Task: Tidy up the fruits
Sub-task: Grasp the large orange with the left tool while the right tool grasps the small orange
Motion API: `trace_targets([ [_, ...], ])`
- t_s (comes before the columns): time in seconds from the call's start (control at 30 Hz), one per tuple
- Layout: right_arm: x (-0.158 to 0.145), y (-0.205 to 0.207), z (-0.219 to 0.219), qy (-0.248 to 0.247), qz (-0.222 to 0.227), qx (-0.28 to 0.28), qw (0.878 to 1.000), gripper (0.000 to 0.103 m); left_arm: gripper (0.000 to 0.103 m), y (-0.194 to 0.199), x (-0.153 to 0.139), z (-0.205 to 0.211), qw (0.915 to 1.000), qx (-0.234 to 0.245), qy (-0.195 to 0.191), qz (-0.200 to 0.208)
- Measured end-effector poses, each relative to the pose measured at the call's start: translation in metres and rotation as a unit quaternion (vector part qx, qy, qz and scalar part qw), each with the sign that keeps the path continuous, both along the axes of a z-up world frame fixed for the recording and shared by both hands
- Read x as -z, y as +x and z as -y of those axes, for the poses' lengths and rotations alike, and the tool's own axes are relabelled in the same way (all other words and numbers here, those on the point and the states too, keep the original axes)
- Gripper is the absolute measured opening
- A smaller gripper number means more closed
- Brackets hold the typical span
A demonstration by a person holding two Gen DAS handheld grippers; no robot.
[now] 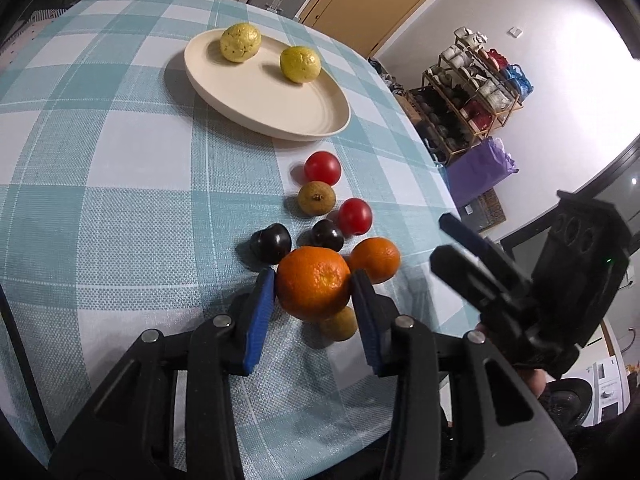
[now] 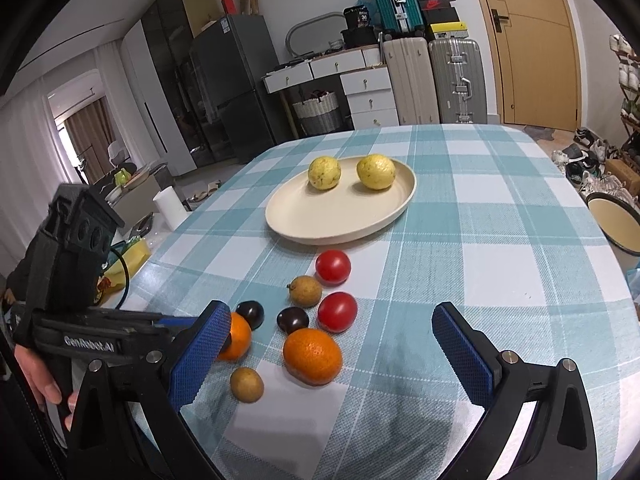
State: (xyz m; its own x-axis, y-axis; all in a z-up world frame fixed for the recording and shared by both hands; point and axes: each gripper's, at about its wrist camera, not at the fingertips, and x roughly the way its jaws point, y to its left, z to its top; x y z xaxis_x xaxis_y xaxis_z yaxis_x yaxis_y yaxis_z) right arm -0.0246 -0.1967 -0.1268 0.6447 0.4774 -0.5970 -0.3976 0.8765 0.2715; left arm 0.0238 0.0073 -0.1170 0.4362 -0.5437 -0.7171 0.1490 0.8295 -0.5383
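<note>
Step in hand: pick-up of one orange point(image 1: 313, 288) from the loose fruit cluster on the bench point(image 1: 120, 184). The left hand-held gripper point(image 1: 312, 292) is closed narrow on this orange, one blue pad pressed against each side of the fruit. In the right wrist view the same orange shows partly hidden behind that camera's own left pad. Whether the fruit is clear of the cloth cannot be told.

The right hand-held gripper point(image 2: 332, 340) stands wide apart with nothing between its pads, hovering over the near side of the cluster.

Positions relative to the plate point(image 1: 256, 104):
- Two yellow-green fruits point(image 1: 240, 43) lie on the plate, toward its far rim.
- A red fruit point(image 1: 322, 167) lies just beside the near rim.
- A brown fruit point(image 1: 316, 197), a second red fruit point(image 1: 355, 216) and two dark plums point(image 1: 272, 243) follow, each farther from the plate.
- The gripped orange and a second orange point(image 1: 376, 260) lie farthest from the plate, together with a small brown fruit point(image 1: 340, 325) directly under the gripped one.

Next move, as a judgement: raise the orange straight up to avoid nudging the plum and the small brown fruit close beside it, carry it to the bare near half of the plate, and release low so it does not roll toward the yellow-green fruits or over the rim.
</note>
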Motion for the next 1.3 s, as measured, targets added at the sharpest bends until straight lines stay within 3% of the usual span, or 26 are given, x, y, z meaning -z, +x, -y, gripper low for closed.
trace_targets([
  [0.53, 0.022, 0.004, -0.010, 0.000, -0.031, -0.018, 0.999, 0.100, 0.036, -0.004, -0.015, -0.019, 0.9998, -0.015, -0.006, 0.013],
  [0.93, 0.033, 0.004, -0.020, -0.015, -0.054, -0.038, 0.998, 0.068, 0.036, -0.003, -0.012, -0.027, 0.9997, -0.025, -0.006, 0.006],
  [1.0, 0.036, 0.005, -0.024, -0.017, -0.068, -0.052, 0.996, 0.052, 0.036, -0.003, -0.012, -0.027, 0.9997, -0.024, -0.005, 0.006],
  [1.1, 0.040, 0.007, -0.026, -0.023, -0.074, -0.053, 0.996, 0.040, 0.036, -0.003, -0.012, -0.027, 0.9997, -0.025, -0.005, 0.006],
  [1.3, 0.041, 0.010, -0.017, 0.002, -0.082, -0.044, 0.996, 0.039, 0.036, 0.000, -0.013, -0.029, 0.9996, -0.028, -0.003, 0.007],
])
